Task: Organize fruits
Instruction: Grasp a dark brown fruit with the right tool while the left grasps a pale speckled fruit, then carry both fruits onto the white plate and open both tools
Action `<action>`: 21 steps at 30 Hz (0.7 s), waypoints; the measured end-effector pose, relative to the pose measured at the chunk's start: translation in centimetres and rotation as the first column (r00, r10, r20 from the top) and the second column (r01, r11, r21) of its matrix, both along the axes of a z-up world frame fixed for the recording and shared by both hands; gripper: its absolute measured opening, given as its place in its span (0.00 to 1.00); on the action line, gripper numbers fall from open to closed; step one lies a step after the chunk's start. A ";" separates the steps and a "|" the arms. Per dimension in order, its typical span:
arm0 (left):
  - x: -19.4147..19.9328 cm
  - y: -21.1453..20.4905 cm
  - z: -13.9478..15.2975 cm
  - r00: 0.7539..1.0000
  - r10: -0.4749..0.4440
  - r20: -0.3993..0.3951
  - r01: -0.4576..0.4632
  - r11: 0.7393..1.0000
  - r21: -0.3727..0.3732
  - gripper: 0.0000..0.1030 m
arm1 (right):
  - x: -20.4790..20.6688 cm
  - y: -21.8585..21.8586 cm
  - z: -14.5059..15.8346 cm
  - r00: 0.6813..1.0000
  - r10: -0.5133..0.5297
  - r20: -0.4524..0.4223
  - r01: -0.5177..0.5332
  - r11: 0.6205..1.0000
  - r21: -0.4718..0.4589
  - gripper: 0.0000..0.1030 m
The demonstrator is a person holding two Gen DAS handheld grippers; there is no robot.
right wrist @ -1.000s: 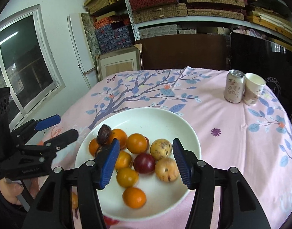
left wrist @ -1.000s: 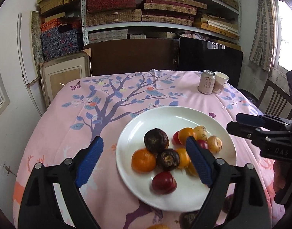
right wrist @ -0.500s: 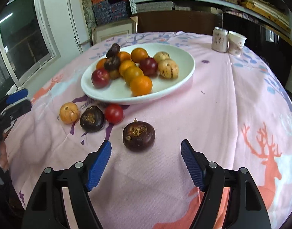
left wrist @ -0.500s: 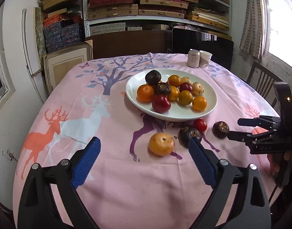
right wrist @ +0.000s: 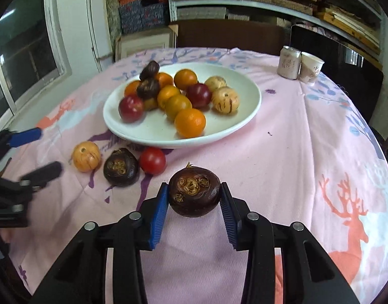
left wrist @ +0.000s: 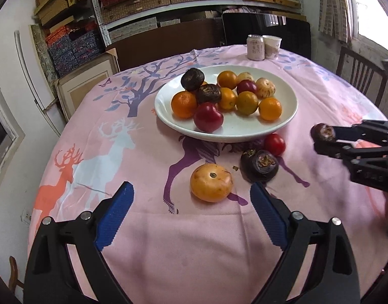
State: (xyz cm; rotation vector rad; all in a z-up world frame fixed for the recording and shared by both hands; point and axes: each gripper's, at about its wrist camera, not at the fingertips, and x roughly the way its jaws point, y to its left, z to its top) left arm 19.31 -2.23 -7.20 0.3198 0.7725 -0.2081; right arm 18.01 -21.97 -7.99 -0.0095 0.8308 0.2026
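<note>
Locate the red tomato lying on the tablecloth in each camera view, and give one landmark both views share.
Left wrist view: the red tomato lies right of centre, just below the white plate rim, behind a dark fruit.
Right wrist view: the red tomato lies left of centre, below the white plate, between the loose dark fruit and the right gripper.
Shared landmark: the drink can beside a paper cup.
</note>
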 end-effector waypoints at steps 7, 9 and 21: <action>2.7 -1.4 -2.2 0.999 0.005 -0.037 -0.001 0.995 0.095 0.85 | -1.2 -0.7 0.7 0.999 0.015 0.037 -0.017 0.999 0.049 0.40; 3.2 -2.0 -2.7 0.999 -0.007 -0.050 0.012 0.993 0.117 0.81 | -1.0 -0.8 0.5 1.000 0.012 0.026 -0.013 0.998 0.059 0.40; 0.6 -1.0 -0.7 0.997 -0.065 -0.049 0.065 0.998 -0.012 0.42 | -1.4 -1.2 0.8 0.999 -0.006 0.052 0.002 0.997 0.077 0.40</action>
